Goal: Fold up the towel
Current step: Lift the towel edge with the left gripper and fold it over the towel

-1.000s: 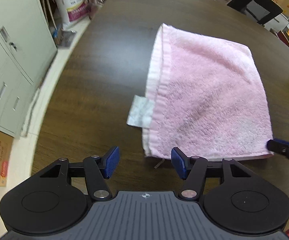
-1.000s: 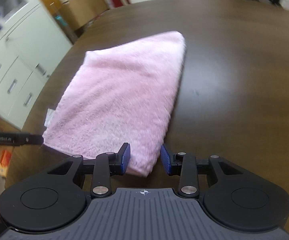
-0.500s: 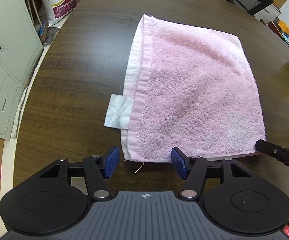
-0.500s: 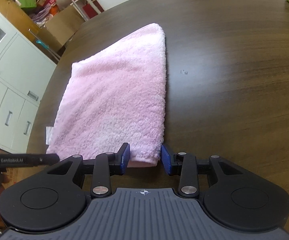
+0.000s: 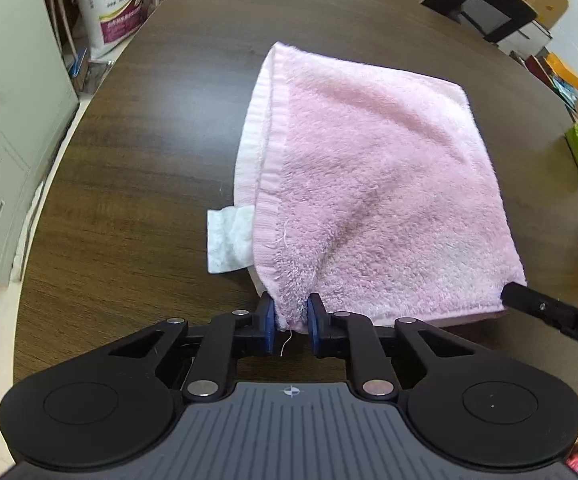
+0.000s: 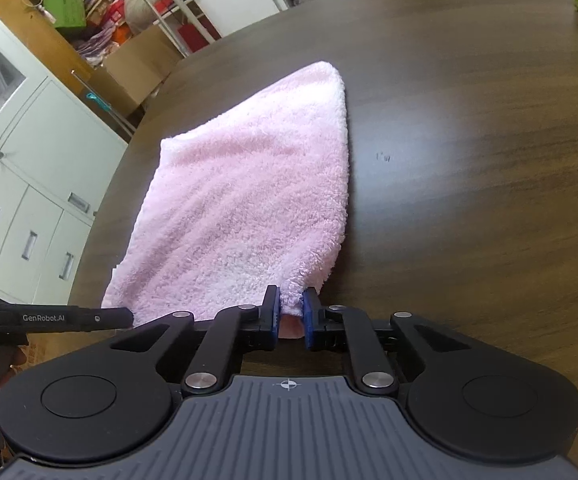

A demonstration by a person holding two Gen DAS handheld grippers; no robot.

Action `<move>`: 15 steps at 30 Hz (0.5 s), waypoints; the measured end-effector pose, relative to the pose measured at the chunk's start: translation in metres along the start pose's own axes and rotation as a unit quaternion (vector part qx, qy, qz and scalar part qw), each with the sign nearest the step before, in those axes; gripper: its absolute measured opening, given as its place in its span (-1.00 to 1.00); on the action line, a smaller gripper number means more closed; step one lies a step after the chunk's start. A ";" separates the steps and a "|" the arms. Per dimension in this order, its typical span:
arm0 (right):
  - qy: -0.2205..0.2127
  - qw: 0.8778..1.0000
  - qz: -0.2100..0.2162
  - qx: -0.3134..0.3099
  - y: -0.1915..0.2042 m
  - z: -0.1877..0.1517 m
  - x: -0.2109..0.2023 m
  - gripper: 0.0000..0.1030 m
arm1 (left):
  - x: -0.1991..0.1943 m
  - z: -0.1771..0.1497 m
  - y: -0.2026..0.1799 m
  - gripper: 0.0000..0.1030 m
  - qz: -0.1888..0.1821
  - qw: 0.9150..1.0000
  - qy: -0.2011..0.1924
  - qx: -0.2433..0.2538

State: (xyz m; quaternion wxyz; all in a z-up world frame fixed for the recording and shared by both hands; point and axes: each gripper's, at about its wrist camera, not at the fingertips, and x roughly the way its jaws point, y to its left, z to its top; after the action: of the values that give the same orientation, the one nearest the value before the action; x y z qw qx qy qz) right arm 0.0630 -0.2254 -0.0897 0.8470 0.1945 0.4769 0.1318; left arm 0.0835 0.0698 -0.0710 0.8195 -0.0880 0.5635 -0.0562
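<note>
Both tongs have closed since half a second ago. The left tongs [image 5: 290,322], which stood open astride the towel's near-left corner, now pinch that corner between the blue pads [image 5: 267,322]; a loose thread hangs just below them. The right tongs [image 6: 289,316] have likewise shut on the near-right corner, and the cloth bunches up between their pads [image 6: 272,314]. The pink towel [image 5: 377,184] lies on the dark wooden surface [image 5: 149,128], stretching straight ahead of both tongs, already doubled: a second, paler layer shows along its left edge. A white label [image 5: 227,242] sticks out from that edge, just ahead and left of the left tongs. The two near corners look slightly raised, with creases running away from each grip; the far end rests flat. Judgement: the grasp for the next fold is made, so the step now due is to lift the near edge and carry it forward over the far edge. Risk: only the top layer may be caught.
</note>
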 end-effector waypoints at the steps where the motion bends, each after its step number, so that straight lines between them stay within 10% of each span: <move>1: -0.001 1.000 -0.001 0.000 0.000 0.000 -0.003 -0.79 | -0.002 0.000 -0.002 -0.69 -0.003 1.000 -0.002 0.000; 15: -0.004 0.999 0.022 0.039 -0.015 0.019 -0.031 -0.79 | -0.023 0.016 -0.019 -0.69 -0.008 1.000 -0.009 0.016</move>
State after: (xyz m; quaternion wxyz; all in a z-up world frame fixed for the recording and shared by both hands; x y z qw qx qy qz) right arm 0.0644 -0.2555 -0.0642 0.8375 0.2384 0.4739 0.1310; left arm 0.0904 0.0567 -0.0407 0.8251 -0.0798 0.5547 -0.0713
